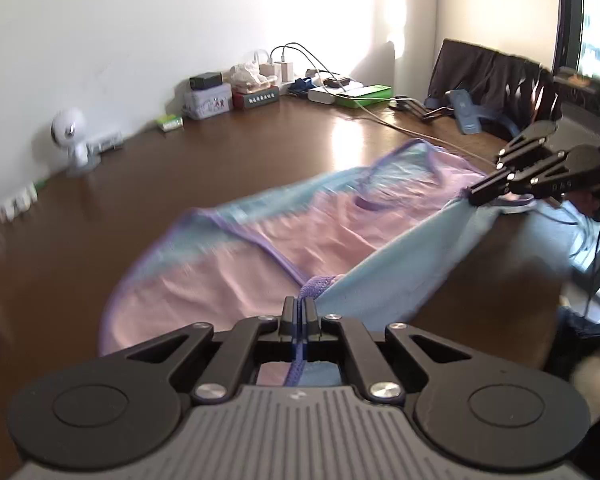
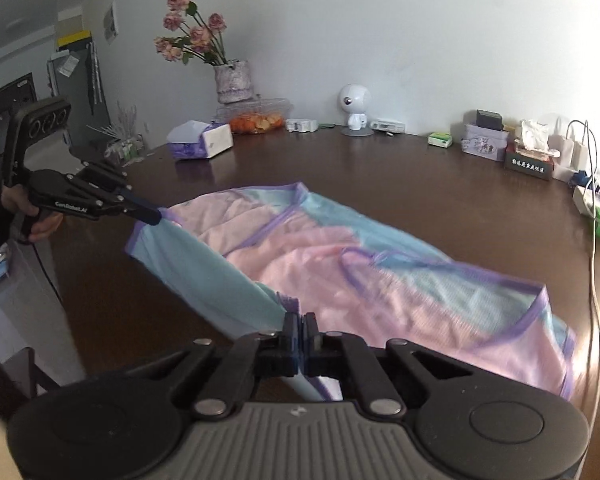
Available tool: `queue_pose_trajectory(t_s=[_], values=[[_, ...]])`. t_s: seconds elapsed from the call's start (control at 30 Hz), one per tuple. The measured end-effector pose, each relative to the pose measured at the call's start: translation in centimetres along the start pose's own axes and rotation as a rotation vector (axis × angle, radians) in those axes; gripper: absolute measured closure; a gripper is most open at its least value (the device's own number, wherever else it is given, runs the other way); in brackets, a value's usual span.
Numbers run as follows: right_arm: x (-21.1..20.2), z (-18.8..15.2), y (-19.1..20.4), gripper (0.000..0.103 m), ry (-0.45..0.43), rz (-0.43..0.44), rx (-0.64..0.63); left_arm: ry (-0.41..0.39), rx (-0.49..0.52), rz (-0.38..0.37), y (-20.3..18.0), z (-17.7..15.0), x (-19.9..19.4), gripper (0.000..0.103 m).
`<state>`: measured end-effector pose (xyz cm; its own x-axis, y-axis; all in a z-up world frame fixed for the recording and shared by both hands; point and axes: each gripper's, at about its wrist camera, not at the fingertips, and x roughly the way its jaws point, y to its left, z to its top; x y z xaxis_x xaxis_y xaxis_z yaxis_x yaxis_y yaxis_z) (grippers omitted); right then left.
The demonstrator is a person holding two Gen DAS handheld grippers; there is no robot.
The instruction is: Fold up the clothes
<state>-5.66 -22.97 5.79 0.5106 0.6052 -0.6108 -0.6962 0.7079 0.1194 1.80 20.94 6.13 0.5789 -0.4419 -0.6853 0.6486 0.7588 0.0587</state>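
Pink-and-teal garment [image 1: 300, 240] lies spread on the brown table [image 1: 220, 152], near edge lifted taut. Left gripper [image 1: 299, 312] and right gripper [image 2: 300, 330] each pinch its purple-trimmed hem. Thin, limp, light cloth; hold at the hem corners.

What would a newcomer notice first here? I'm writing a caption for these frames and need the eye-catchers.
The pink and light-blue garment with purple trim, spread across the dark wooden table, draws the eye first. The left gripper and right gripper are each shut on its near edge, which is lifted taut between them. Behind, pink flowers in a vase stand against the wall.
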Motion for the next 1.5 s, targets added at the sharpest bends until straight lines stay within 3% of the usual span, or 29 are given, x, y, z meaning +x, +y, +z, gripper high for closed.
queue_pose_trajectory(t_s=[0.17,0.3,0.37,0.4,0.43,0.53,0.63,0.8,0.87,0.9,1.0,1.07,1.13,1.2,1.27,1.37,1.43,1.5], values=[[4.5,2.4,-1.7,0.102,0.09,-0.058,-0.019,0.043,-0.002,-0.011,2.5,1.1,4.6,0.101],[7.0,4.0,-3.1,0.093,0.141,-0.1,-0.023,0.086,-0.066,0.057,4.0,0.0,5.9,0.096],[4.7,3.8,-4.2,0.091,0.095,-0.107,0.011,0.063,-0.096,0.086,4.3,-1.1,4.2,0.082],[3.6,3.7,-4.8,0.083,0.072,-0.11,0.028,0.05,-0.111,0.1,4.4,-1.7,3.3,0.067],[2.4,3.6,-5.3,0.071,0.049,-0.114,0.045,0.034,-0.131,0.11,4.6,-2.4,2.2,0.06],[-2.5,1.8,-7.1,0.065,0.016,-0.127,0.06,0.022,-0.201,0.121,4.9,-4.6,-0.3,0.06],[-5.3,-1.4,-7.7,0.061,0.052,-0.094,0.118,0.044,-0.238,0.103,4.6,-6.5,-1.1,0.06],[-5.1,-4.7,-7.1,0.064,0.14,-0.147,0.132,0.072,-0.244,0.093,4.8,-7.9,-0.6,0.062],[-4.4,-5.1,-7.7,0.098,0.166,-0.177,0.145,0.082,-0.223,0.125,5.0,-8.0,-0.1,0.07],[-4.3,-4.9,-8.2,0.1,0.171,-0.193,0.147,0.08,-0.223,0.125,5.2,-8.0,-0.1,0.074],[-4.8,-4.0,-9.6,0.1,0.157,-0.247,0.144,0.069,-0.237,0.118,5.8,-8.1,0.1,0.08],[-3.8,-3.5,-10.3,0.098,0.209,-0.292,0.108,0.059,-0.245,0.117,6.0,-7.9,0.0,0.081],[-2.7,-3.6,-10.5,0.086,0.262,-0.331,0.073,0.05,-0.237,0.122,6.1,-7.2,-0.4,0.081],[-3.0,-3.4,-10.1,0.084,0.268,-0.361,0.038,0.04,-0.23,0.127,6.2,-6.6,-0.8,0.081],[-4.5,-2.8,-9.7,0.079,0.219,-0.376,0.044,0.031,-0.223,0.132,6.3,-6.0,-1.1,0.08],[-6.0,-1.4,-8.9,0.075,0.118,-0.341,0.07,0.018,-0.212,0.14,6.4,-5.1,-1.7,0.07],[-4.9,0.1,-8.0,0.075,0.072,-0.271,0.054,0.009,-0.197,0.132,7.1,-3.1,-0.1,0.045],[-2.0,2.1,-7.2,0.074,0.049,-0.194,0.039,0.02,-0.186,0.103,8.0,-1.9,2.2,0.043]])
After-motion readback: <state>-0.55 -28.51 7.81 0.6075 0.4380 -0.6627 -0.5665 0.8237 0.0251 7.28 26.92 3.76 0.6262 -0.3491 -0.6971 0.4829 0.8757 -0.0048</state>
